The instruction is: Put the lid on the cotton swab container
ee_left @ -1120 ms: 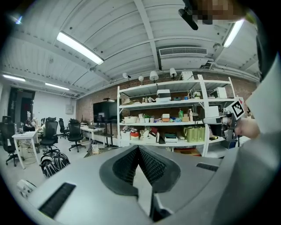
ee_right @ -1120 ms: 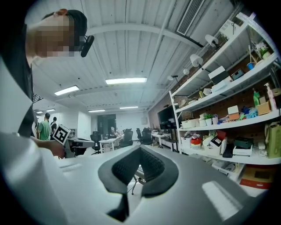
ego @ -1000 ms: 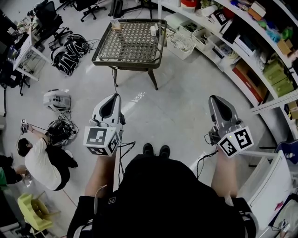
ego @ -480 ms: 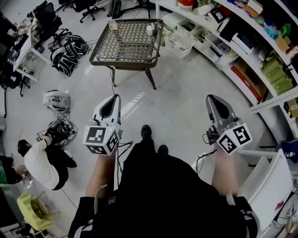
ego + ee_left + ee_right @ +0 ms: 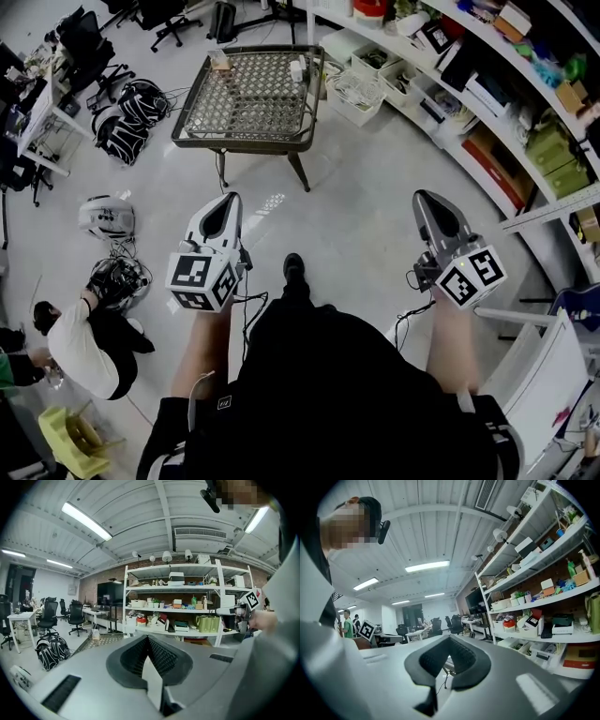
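Since a second ago the person has stepped forward. The two black shoes that stood side by side are now one black shoe [image 5: 293,267] thrust ahead, between the claws. The dark metal-framed table with a woven lattice top [image 5: 248,94] has slid to the left in the head view. The grey left claw [image 5: 225,200] and the grey right claw [image 5: 429,198] keep their places, both level and pointing ahead.

Each claw's own view shows its ribbed black pads pressed together at the tips, with nothing between them.

Well ahead of the left claw, a small white upright container [image 5: 295,68] stands at the table's far right corner. It is too small to confirm as the cotton swab container. A small tan object [image 5: 220,61] sits at the far left corner.

Only bare glossy grey floor [image 5: 347,206] lies between the claws and the table.

To the right claw's right run long white shelves crowded with boxes [image 5: 487,103], and a white wire basket [image 5: 361,89] sits at their foot. Off to the left claw's left are a black-and-white striped bag [image 5: 127,131], a white rounded device [image 5: 105,217], a tangle of black cables [image 5: 117,277] and a crouching person in a white shirt [image 5: 84,342].
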Action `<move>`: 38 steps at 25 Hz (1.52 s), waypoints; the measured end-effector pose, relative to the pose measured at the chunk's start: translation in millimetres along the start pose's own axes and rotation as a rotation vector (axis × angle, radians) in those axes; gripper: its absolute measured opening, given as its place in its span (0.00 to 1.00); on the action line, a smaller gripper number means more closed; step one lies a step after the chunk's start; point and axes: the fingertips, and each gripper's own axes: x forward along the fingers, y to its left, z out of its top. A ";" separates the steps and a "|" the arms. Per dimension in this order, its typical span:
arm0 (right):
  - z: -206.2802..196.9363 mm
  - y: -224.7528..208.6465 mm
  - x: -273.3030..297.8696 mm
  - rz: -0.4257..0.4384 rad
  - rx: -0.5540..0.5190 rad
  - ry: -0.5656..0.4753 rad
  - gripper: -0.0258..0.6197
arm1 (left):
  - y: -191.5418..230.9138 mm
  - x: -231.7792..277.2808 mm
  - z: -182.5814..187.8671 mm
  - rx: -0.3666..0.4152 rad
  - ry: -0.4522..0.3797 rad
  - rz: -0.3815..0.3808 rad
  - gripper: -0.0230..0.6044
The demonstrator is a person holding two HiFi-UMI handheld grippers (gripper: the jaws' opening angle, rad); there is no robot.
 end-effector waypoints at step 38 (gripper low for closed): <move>10.0 -30.4 268.9 0.052 0.045 0.042 0.05 | 174.6 161.8 16.3 -0.091 0.004 -0.034 0.05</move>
